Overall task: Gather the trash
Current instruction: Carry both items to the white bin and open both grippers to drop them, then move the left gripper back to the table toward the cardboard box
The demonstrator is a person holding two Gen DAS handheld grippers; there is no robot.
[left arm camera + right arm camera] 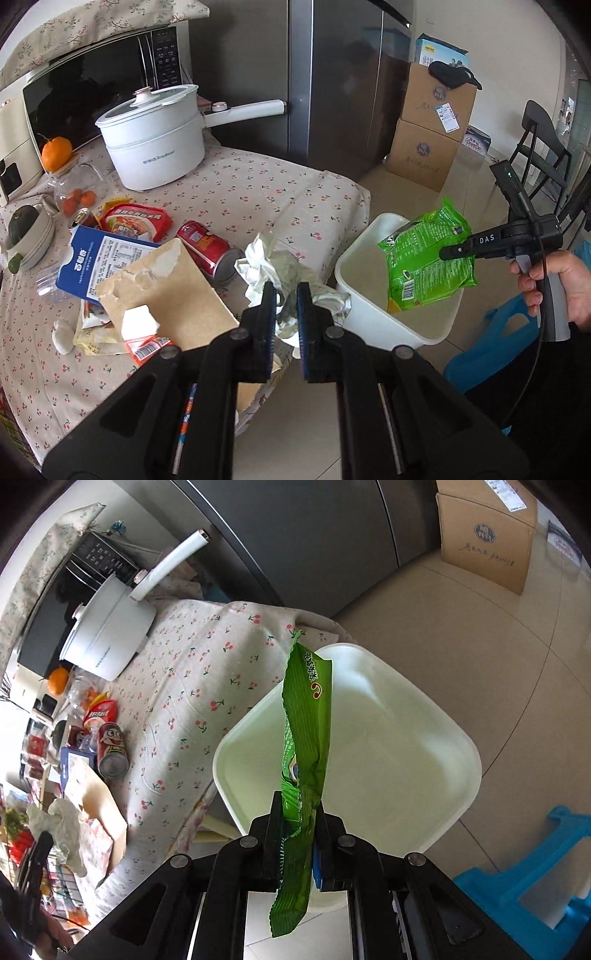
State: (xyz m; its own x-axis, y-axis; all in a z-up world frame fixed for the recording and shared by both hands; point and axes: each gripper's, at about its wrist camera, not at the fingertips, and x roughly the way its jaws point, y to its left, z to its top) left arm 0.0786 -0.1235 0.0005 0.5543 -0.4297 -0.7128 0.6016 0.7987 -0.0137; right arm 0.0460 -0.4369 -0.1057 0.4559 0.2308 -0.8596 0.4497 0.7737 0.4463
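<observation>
My left gripper is shut on a crumpled white tissue at the table's right edge, next to the bin; the tissue also shows in the right wrist view. My right gripper is shut on a green snack wrapper and holds it above the open white trash bin. In the left wrist view the wrapper hangs over the bin from the right gripper. More trash lies on the table: a torn brown envelope, a red can, a blue carton, red wrappers.
A white electric pot, a microwave, an orange and a jar stand at the table's back. A fridge and cardboard boxes stand behind. A blue stool and a black chair are on the floor at right.
</observation>
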